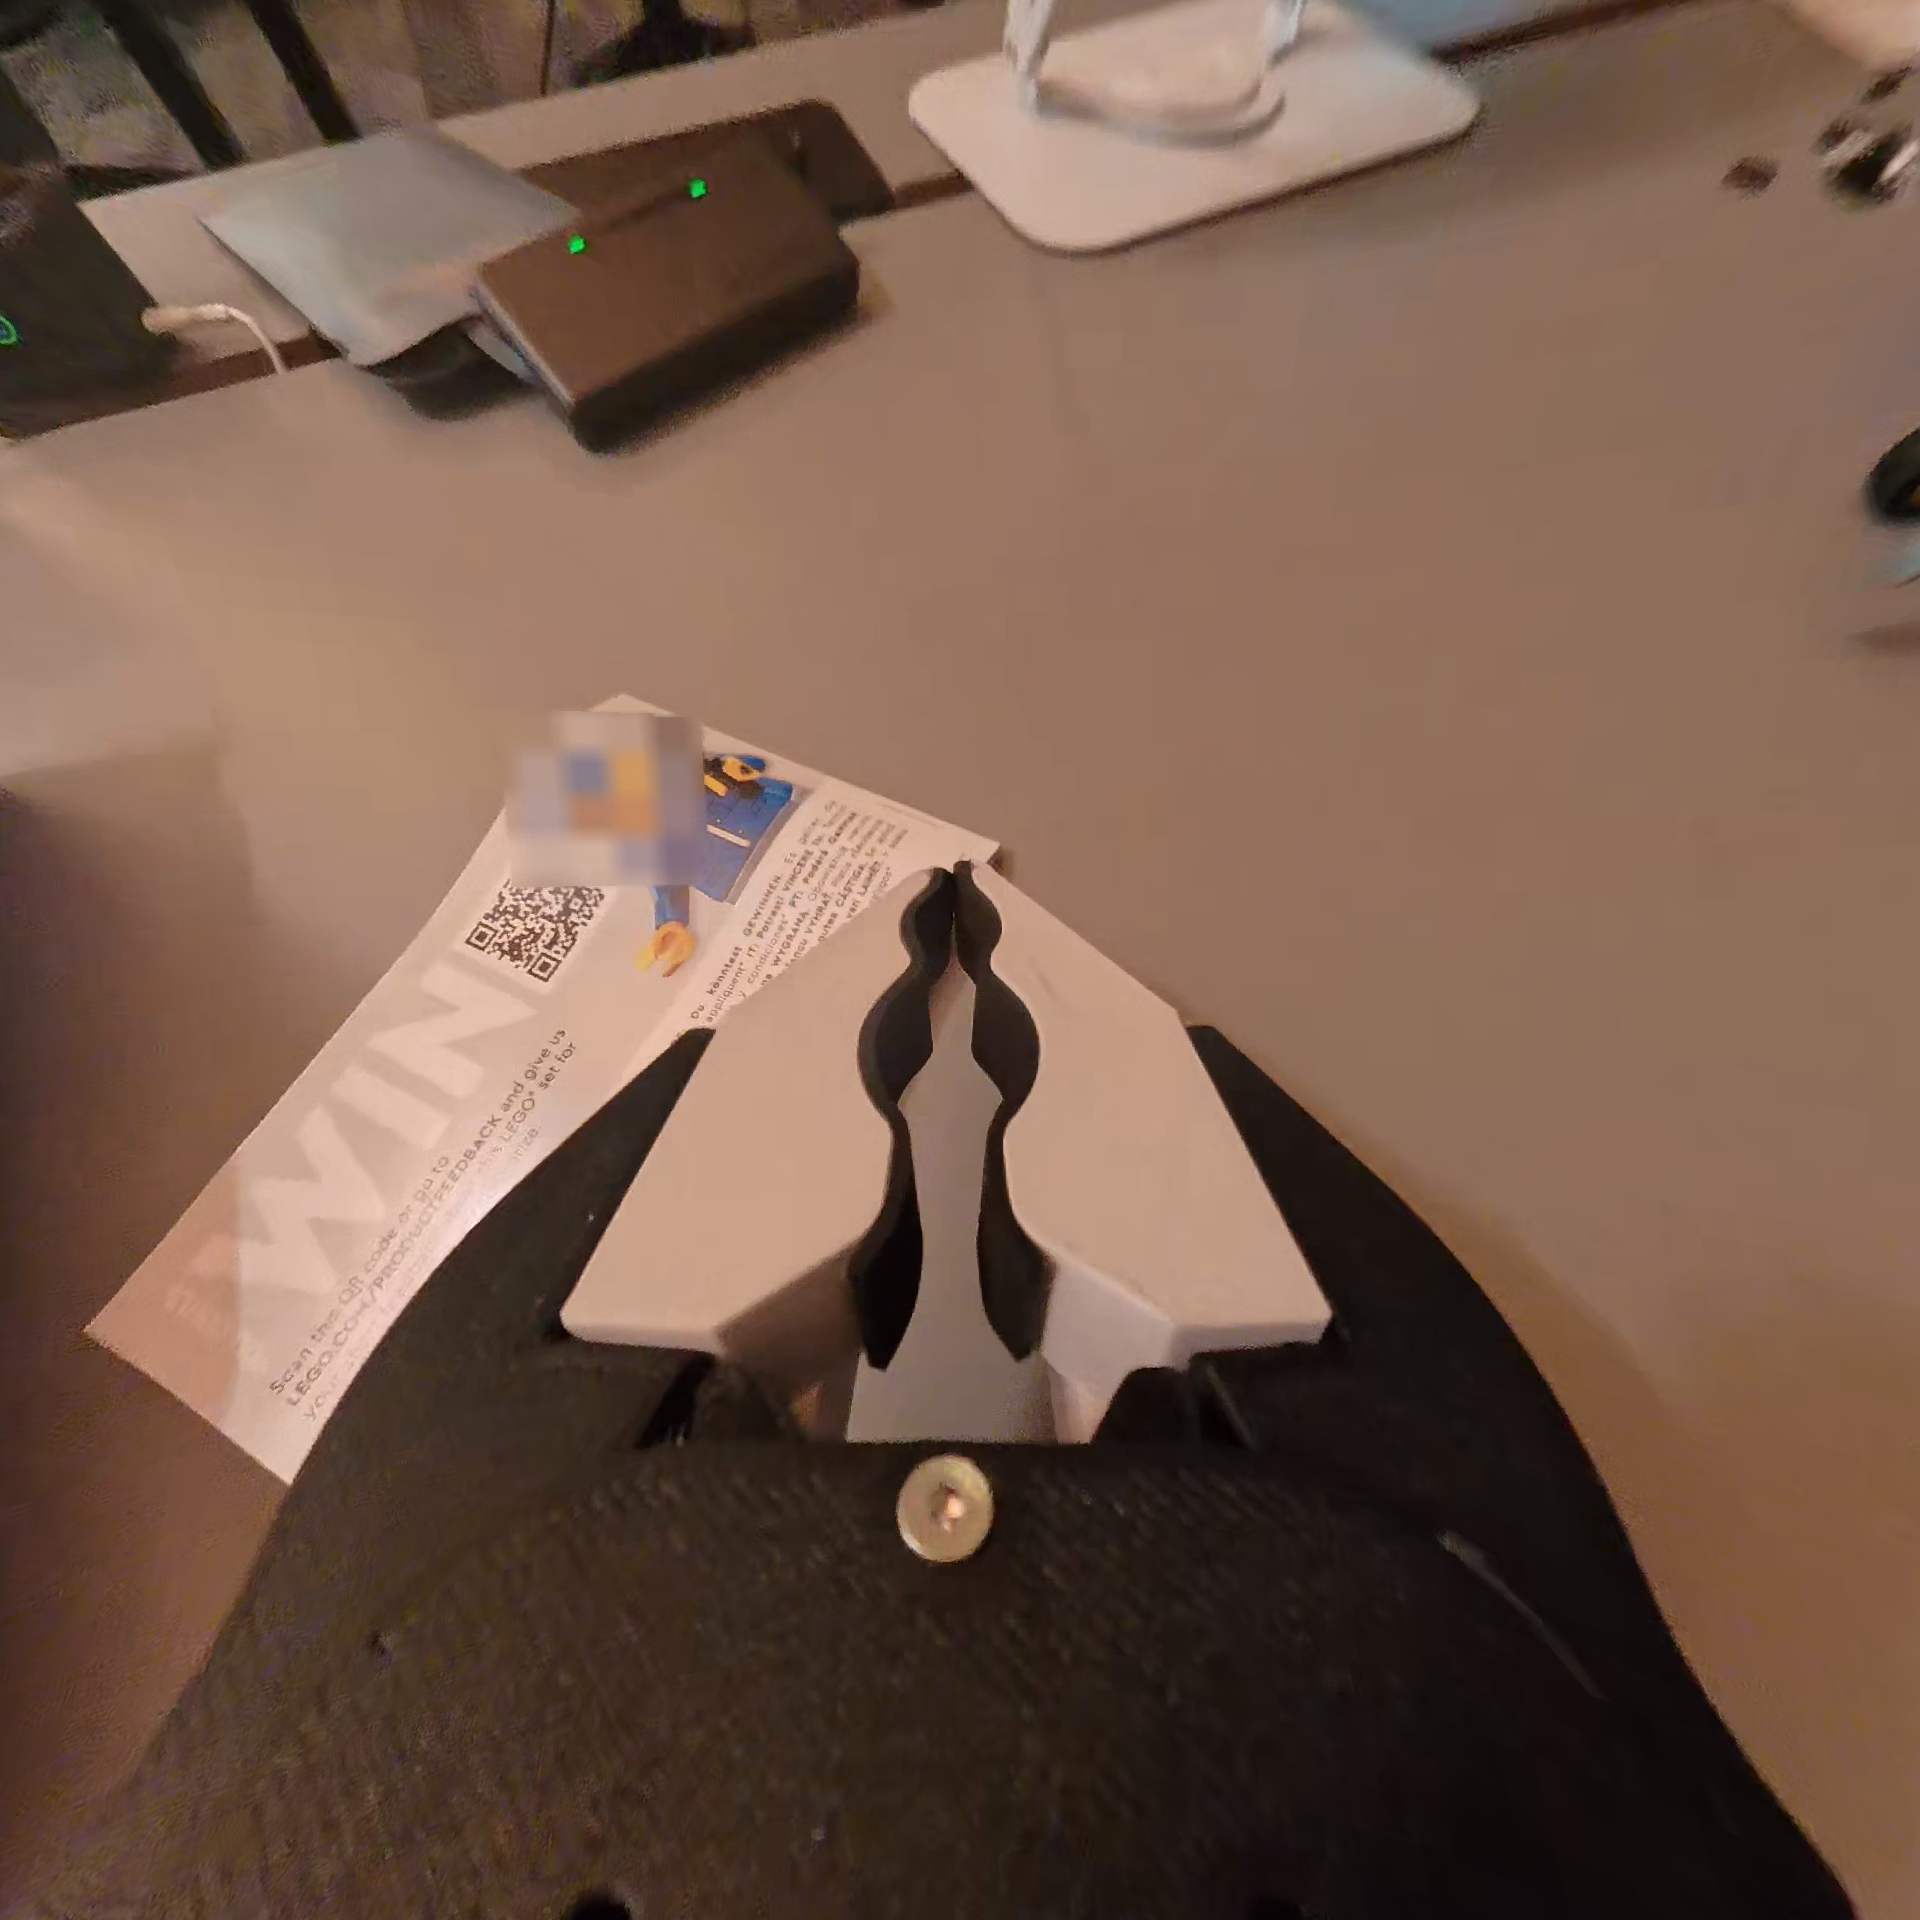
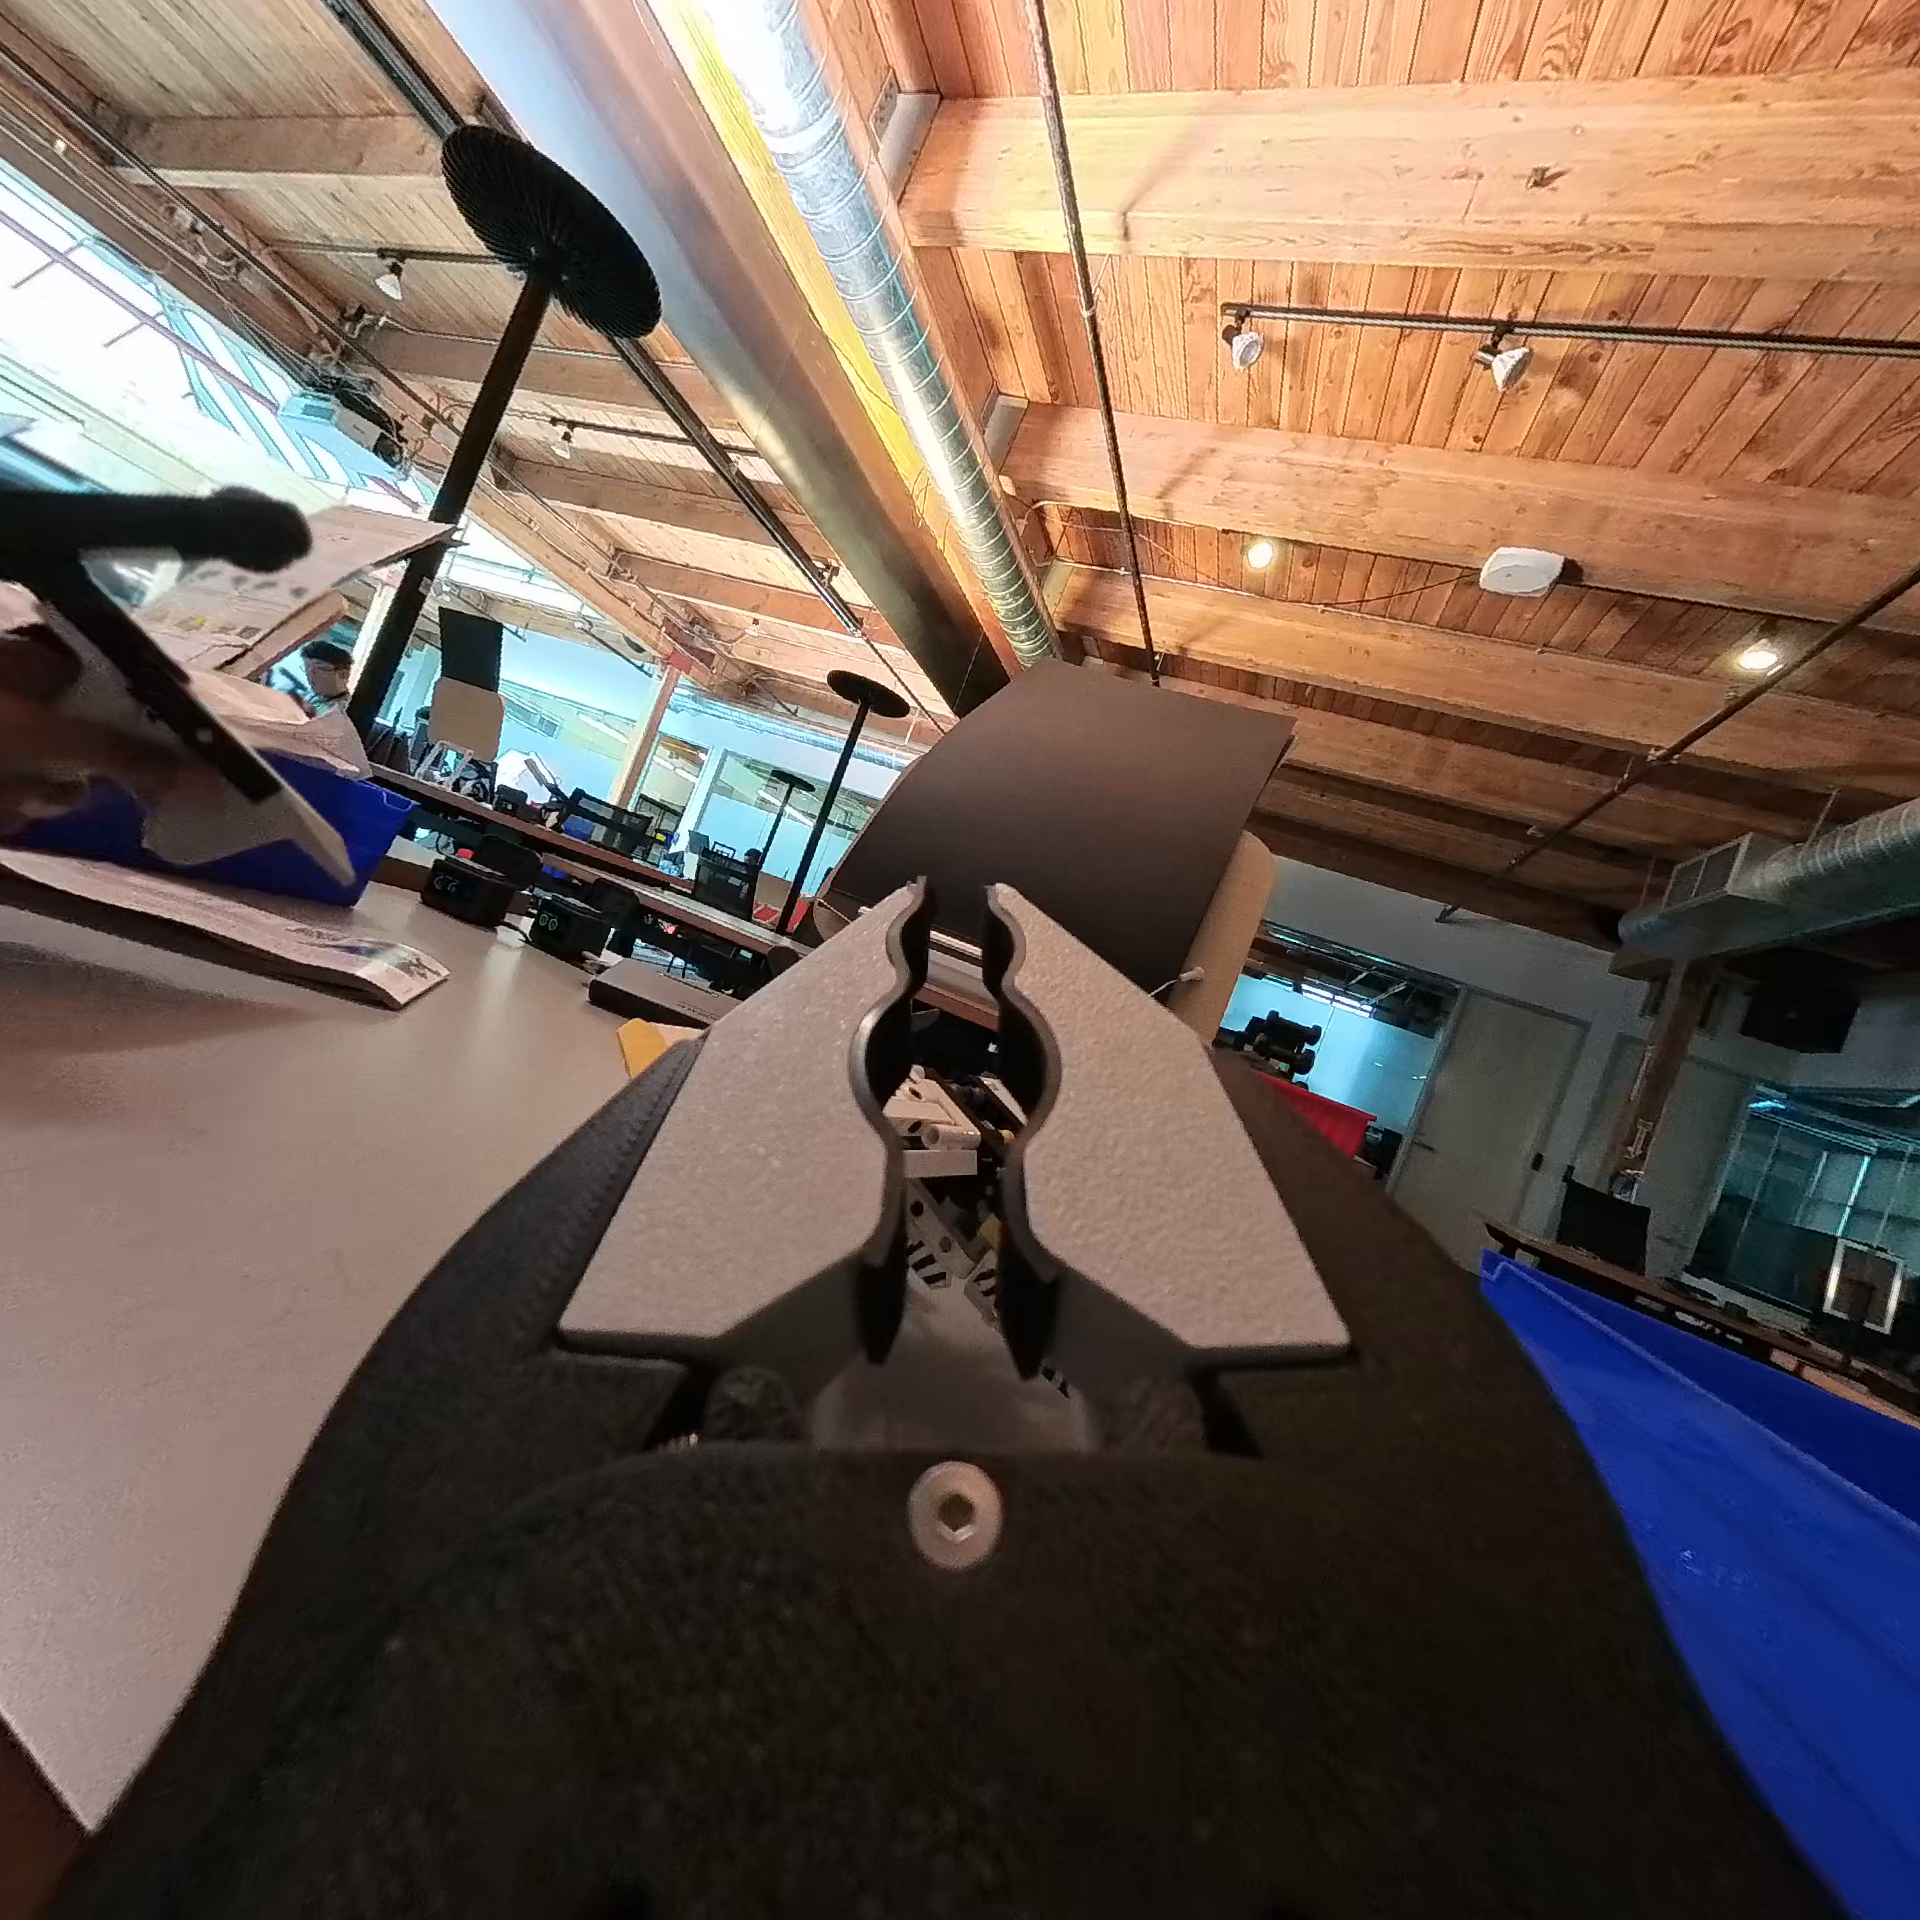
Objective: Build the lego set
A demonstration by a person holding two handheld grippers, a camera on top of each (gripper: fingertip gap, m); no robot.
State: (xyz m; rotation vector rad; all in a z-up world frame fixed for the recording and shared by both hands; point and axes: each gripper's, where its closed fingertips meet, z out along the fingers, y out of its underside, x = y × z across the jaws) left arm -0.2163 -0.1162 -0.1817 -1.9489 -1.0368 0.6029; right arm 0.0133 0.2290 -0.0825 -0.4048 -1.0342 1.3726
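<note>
My left gripper [image 1: 956, 878] is shut, its tips pinching the far corner of a printed leaflet [image 1: 436, 1039] that spreads out to the left above the grey table [image 1: 1351, 727]. In the right wrist view the left gripper [image 2: 156, 540] shows at upper left with paper [image 2: 384, 540] sticking out past it. My right gripper [image 2: 956, 904] tilts up toward the ceiling. Its jaws stand a narrow gap apart, shut on a white and black lego assembly [image 2: 945, 1143] that shows only between the fingers. Most of it is hidden.
A black box with green lights [image 1: 675, 281], a white stand base [image 1: 1195, 135] and small dark loose pieces [image 1: 1860, 156] lie at the table's far side. A blue bin [image 2: 1714, 1507] is close on the right, another blue bin [image 2: 312, 831] and a booklet [image 2: 260, 935] are on the left. Across from one pair of fingers to the other is roughly 45 cm.
</note>
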